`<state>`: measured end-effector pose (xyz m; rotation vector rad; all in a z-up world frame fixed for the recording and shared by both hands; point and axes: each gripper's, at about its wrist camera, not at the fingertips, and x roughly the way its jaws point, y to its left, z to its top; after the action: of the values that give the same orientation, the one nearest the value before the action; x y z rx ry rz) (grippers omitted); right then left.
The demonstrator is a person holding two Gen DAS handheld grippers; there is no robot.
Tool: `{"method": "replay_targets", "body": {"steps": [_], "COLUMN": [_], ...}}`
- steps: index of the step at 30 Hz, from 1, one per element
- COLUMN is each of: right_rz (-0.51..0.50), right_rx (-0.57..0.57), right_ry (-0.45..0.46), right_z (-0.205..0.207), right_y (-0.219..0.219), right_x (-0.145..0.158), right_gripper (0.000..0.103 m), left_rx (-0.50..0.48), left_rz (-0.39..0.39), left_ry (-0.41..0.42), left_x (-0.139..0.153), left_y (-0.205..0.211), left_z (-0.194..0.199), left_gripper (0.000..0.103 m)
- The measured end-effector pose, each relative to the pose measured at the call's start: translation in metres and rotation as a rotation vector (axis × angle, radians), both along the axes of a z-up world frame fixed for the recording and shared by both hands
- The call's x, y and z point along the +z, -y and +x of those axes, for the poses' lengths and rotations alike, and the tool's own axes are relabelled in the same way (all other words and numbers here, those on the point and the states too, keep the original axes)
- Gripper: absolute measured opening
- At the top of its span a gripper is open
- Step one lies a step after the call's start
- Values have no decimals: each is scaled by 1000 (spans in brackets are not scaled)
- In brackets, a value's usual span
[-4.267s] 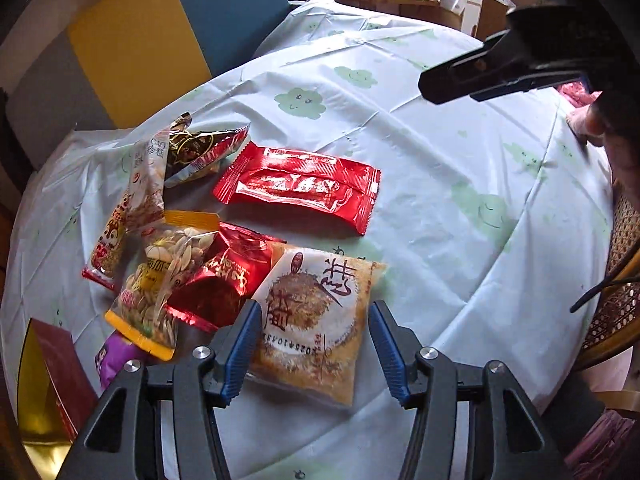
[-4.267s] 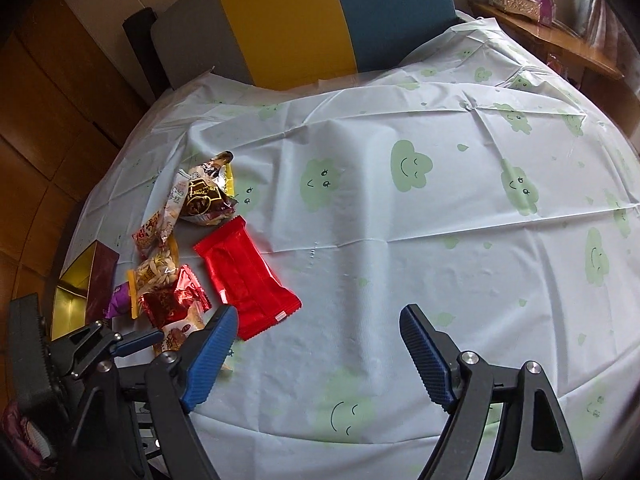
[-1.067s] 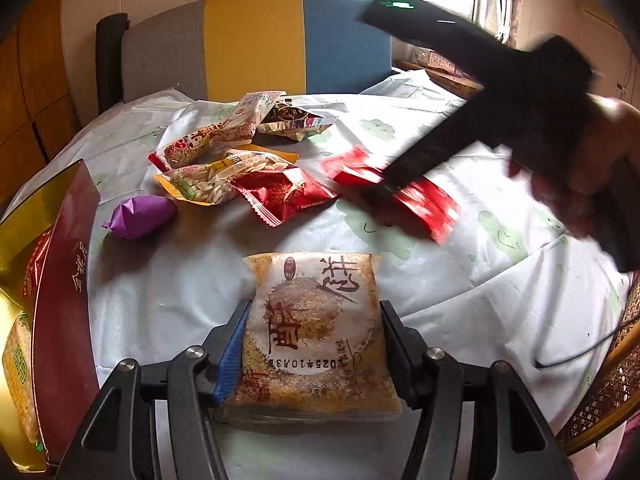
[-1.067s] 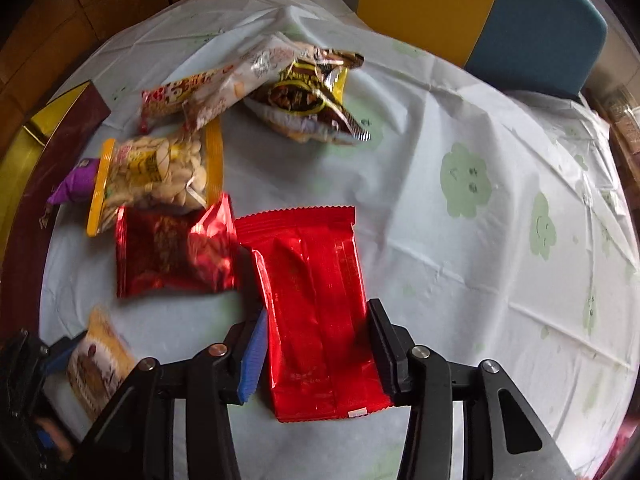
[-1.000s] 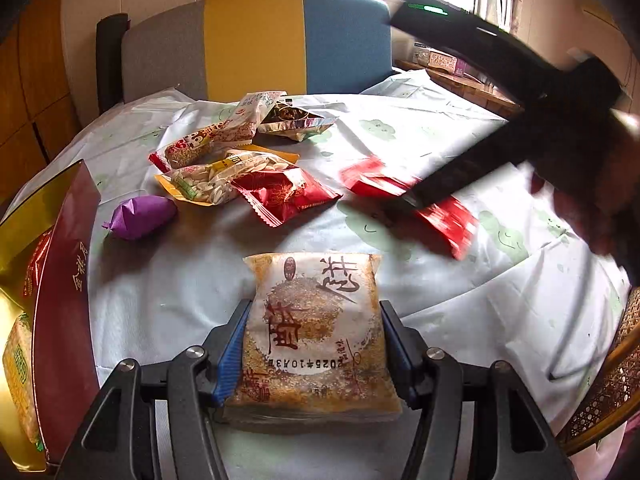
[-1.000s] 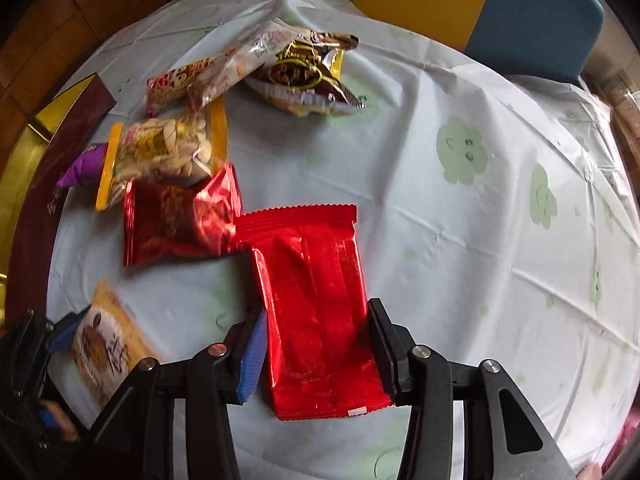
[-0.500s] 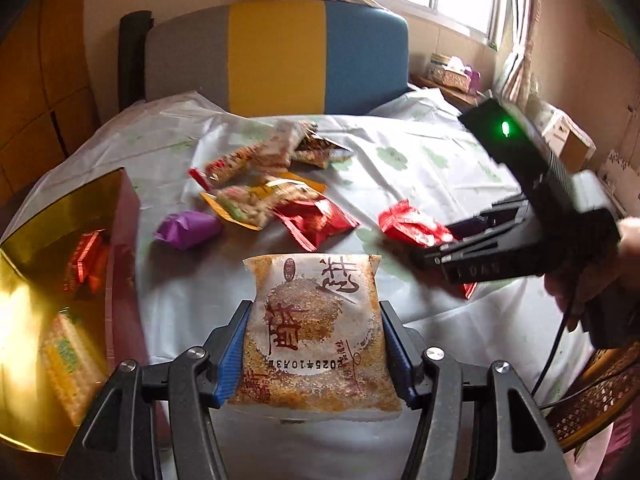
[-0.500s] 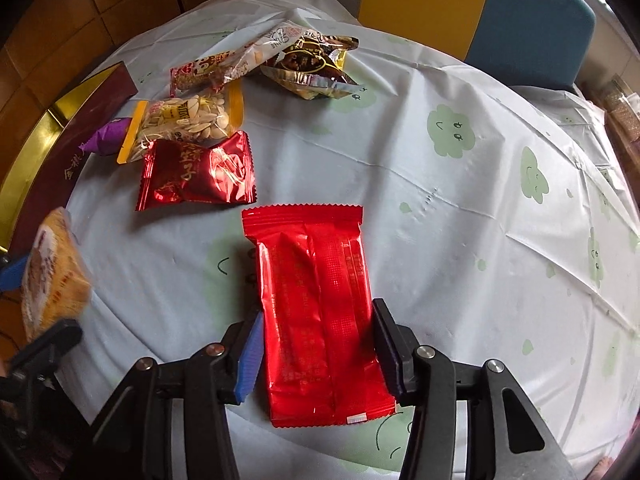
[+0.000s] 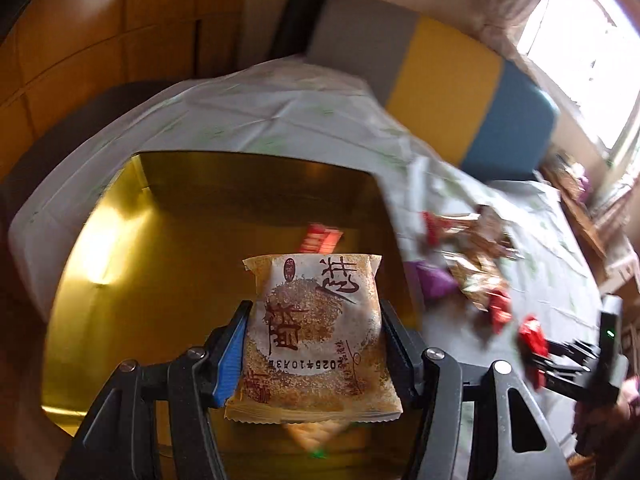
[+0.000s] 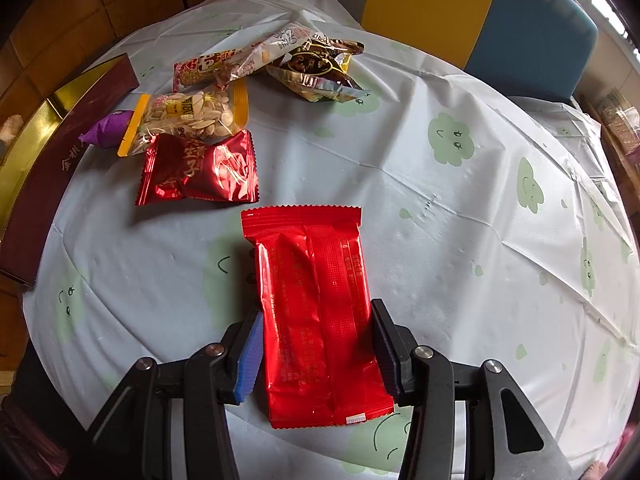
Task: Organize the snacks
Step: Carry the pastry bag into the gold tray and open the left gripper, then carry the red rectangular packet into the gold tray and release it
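two grippers are each clamping a snack right now. the left gripper [image 9: 312, 344] is squeezing the brown pastry packet [image 9: 314, 330] between its pads, holding it above the gold box [image 9: 168, 248]. the right gripper [image 10: 316, 350] is pinching the long red packet [image 10: 316, 304] over the tablecloth [image 10: 460, 240], with the seed bag [image 10: 192, 116] and red candy bag [image 10: 200, 170] lying beyond.

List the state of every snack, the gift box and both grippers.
left gripper: shut on cake packet
cake packet: held above gold box
gold box: open
right gripper: shut on red packet
red packet: held over the table
seed bag: sealed, lying flat
dark foil bag: crumpled, on table
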<state>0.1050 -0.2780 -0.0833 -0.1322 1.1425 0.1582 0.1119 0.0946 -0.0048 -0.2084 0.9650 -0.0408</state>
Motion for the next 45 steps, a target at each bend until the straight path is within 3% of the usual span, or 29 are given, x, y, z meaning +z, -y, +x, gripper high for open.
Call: {"method": "replay_targets", "body": {"steps": [5, 13, 22, 30, 37, 45], "right_rz": [0, 12, 15, 13, -2, -18], "right_rx": [-5, -9, -10, -10, -5, -1], "right_ry": [0, -3, -4, -3, 4, 13], "right_z": [0, 1, 2, 2, 2, -2], "right_y": [-1, 2, 3, 3, 2, -4], "right_x": [0, 1, 0, 0, 0, -1], "right_gripper": [50, 50, 52, 52, 52, 50], "left_rx": [76, 100, 114, 142, 117, 81], "left_rz": [-25, -9, -12, -5, 113, 238], "left_ry": [-100, -203, -216, -133, 28, 142], "left_x": [-23, -56, -61, -38, 2, 18], "left_y": [-40, -46, -40, -47, -24, 4], "left_z": [35, 86, 101, 85, 30, -29], "left_gripper": [61, 61, 62, 72, 72, 72]}}
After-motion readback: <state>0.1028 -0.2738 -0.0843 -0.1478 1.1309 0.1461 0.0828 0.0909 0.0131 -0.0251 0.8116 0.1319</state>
